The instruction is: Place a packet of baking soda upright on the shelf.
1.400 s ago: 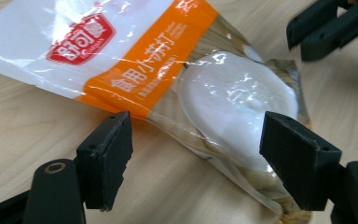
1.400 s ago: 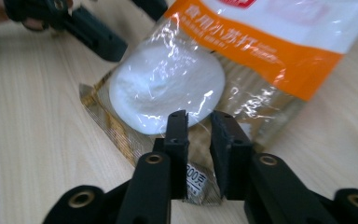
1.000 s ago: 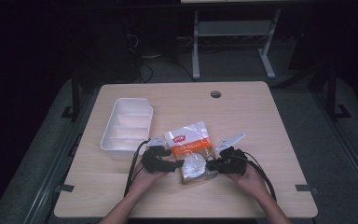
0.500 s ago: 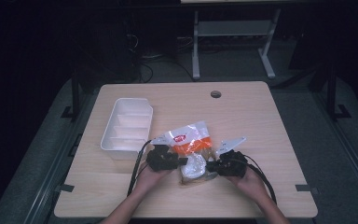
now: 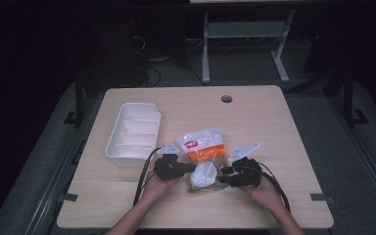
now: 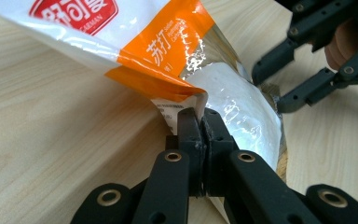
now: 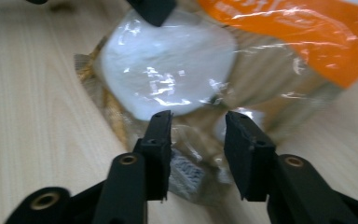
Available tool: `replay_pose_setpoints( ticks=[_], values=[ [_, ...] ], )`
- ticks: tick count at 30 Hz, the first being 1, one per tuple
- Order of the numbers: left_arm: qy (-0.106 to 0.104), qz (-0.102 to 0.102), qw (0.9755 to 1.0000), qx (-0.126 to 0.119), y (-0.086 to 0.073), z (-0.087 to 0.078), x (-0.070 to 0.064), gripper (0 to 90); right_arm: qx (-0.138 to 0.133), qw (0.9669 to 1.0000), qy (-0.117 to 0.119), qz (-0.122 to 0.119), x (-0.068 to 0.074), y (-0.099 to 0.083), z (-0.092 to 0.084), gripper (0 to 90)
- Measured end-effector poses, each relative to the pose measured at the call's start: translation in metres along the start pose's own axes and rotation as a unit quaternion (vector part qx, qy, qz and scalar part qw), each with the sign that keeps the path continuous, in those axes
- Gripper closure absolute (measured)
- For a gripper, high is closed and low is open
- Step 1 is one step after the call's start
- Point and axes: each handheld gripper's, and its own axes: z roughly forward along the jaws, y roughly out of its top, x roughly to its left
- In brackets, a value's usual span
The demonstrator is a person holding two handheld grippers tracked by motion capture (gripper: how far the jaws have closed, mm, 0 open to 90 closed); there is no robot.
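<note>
1. Both forearms enter from the near edge of the table (image 5: 274,127) and converge on the snack bag (image 5: 203,147) lying near its middle.
2. The left tongs (image 5: 188,168) point level toward the bag from its left side. Their jaws have just been closing and now pinch a thin edge of the bag's film between them (image 6: 200,123).
3. The right tongs (image 5: 223,172) point level toward the bag from its right side. Their jaws have just been opening and stand apart at a moderate gap (image 7: 196,126), with the crumpled clear end of the bag between them; the pads do not press on it.
4. The bag rests on the table between the two tongs. Its far part is white and orange with a red label; its near part is clear film over a white round item (image 7: 165,70) inside.
5. The white tray (image 5: 134,132) stands on the table left of the bag, well apart from it. It is split into compartments; their contents cannot be made out.
</note>
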Motion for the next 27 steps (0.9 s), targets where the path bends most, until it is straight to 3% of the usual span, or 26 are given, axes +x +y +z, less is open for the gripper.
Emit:
replay_pose_setpoints(
  ticks=[1, 3, 8, 13, 18, 22, 24, 25, 27],
  values=[
    [-0.002, 0.002, 1.0000, -0.003, 0.000, -0.001, -0.001, 88.9, -0.016, 0.9997, 0.000, 0.020, -0.007, -0.002, -0.005, 52.1],
    [-0.004, 0.009, 0.9999, -0.004, 0.001, -0.002, -0.003, 88.9, -0.021, 0.9995, -0.005, 0.024, -0.009, -0.002, -0.006, 49.3],
    [-0.007, 0.024, 0.9997, -0.006, 0.001, -0.004, -0.008, 89.0, -0.063, 0.9959, -0.025, 0.060, -0.018, -0.004, -0.017, 39.9],
    [-0.017, 0.036, 0.9992, -0.010, 0.002, -0.005, -0.012, 89.1, -0.064, 0.9946, -0.015, 0.081, -0.026, -0.006, -0.015, 38.7],
    [-0.031, 0.054, 0.9980, -0.008, 0.002, -0.004, -0.022, 89.3, -0.063, 0.9936, 0.019, 0.092, -0.030, -0.008, -0.009, 42.3],
    [-0.036, 0.063, 0.9973, -0.007, 0.002, -0.004, -0.025, 89.3, -0.072, 0.9916, 0.046, 0.097, -0.032, -0.010, -0.010, 52.0],
    [-0.037, 0.064, 0.9972, -0.006, 0.002, -0.003, -0.026, 89.3, -0.083, 0.9894, 0.064, 0.101, -0.033, -0.011, -0.011, 57.9],
    [-0.038, 0.065, 0.9972, -0.004, 0.002, -0.003, -0.026, 89.3, -0.091, 0.9866, 0.082, 0.108, -0.033, -0.012, -0.011, 62.7],
    [-0.037, 0.067, 0.9970, -0.001, 0.001, -0.002, -0.027, 89.3, -0.093, 0.9860, 0.086, 0.107, -0.033, -0.012, -0.012, 64.3]
  ],
)
